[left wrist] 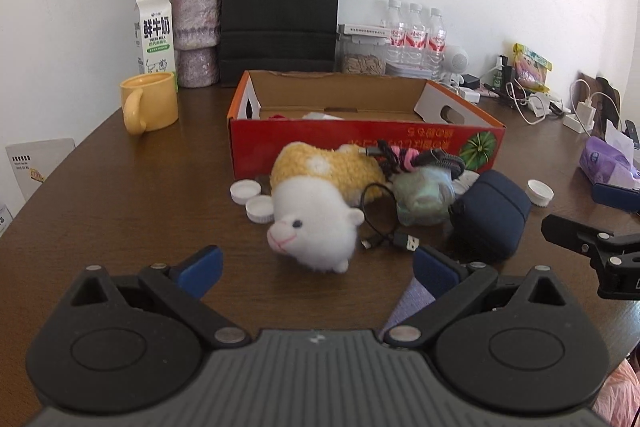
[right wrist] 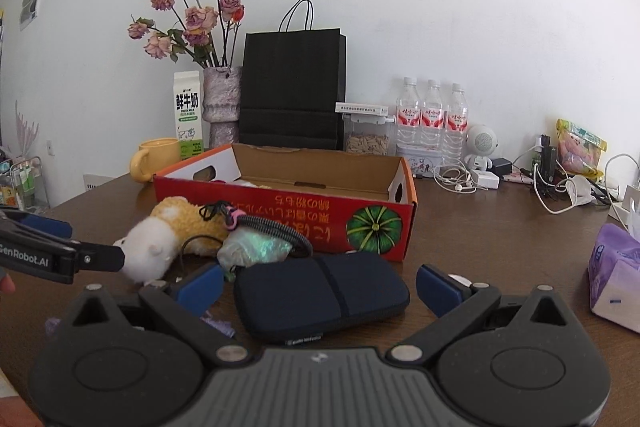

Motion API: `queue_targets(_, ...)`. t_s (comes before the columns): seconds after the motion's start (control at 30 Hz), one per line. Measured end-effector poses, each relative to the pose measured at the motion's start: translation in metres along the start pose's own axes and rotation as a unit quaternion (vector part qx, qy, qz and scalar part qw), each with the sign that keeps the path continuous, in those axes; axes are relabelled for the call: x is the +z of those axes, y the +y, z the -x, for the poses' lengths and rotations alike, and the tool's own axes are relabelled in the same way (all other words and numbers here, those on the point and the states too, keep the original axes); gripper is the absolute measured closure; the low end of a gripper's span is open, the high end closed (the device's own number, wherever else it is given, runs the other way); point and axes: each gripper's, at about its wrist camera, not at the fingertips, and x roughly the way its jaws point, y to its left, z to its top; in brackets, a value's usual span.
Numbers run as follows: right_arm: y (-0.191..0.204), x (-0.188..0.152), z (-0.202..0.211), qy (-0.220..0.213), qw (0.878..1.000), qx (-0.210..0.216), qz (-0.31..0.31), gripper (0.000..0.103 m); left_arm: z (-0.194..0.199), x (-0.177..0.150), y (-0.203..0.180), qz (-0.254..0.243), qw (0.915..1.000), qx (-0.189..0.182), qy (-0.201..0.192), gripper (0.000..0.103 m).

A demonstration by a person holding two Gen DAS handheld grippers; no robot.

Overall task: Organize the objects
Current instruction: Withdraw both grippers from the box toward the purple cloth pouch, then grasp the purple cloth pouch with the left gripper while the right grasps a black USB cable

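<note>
- Hovering above a brown table [left wrist: 120, 195], the left gripper [left wrist: 318, 269] has its jaws spread wide and empty, the plush sheep [left wrist: 316, 203] just beyond them.
- The right gripper [right wrist: 318, 287] is equally wide open and holds nothing, a navy pouch [right wrist: 320, 295] lying between its fingertips.
- Cables [left wrist: 404, 155] and two white caps [left wrist: 252, 199] cluster near the red cardboard box [left wrist: 360, 143].

Looks like a home: brown table [left wrist: 120, 187] by a white wall, with dried roses [right wrist: 192, 15], milk carton [left wrist: 154, 33], yellow mug [left wrist: 150, 103], water bottles [right wrist: 432, 119], phone chargers [left wrist: 580, 115].
</note>
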Motion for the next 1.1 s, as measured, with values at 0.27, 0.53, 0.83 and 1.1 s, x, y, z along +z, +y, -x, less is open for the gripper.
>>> queue_targets(0.27,0.004,-0.021,0.014,0.030,1.000,0.003,-0.005,0.000,-0.002,-0.023,-0.008,0.012,0.9991,-0.024,0.032,0.002)
queue_targets(0.53,0.005,-0.025,0.018,0.034,0.999,0.003,-0.002,0.000,0.022,-0.035,-0.008,0.002,0.9982,-0.056,0.020,0.000)
queue_targets(0.83,0.006,-0.026,0.016,0.038,0.999,0.007,-0.004,0.000,0.017,-0.050,-0.018,-0.076,0.9967,-0.013,0.023,0.003)
queue_targets(1.1,0.005,-0.028,0.014,0.041,0.999,0.006,-0.005,0.000,0.003,-0.042,-0.040,-0.148,0.9881,-0.032,-0.025,0.040)
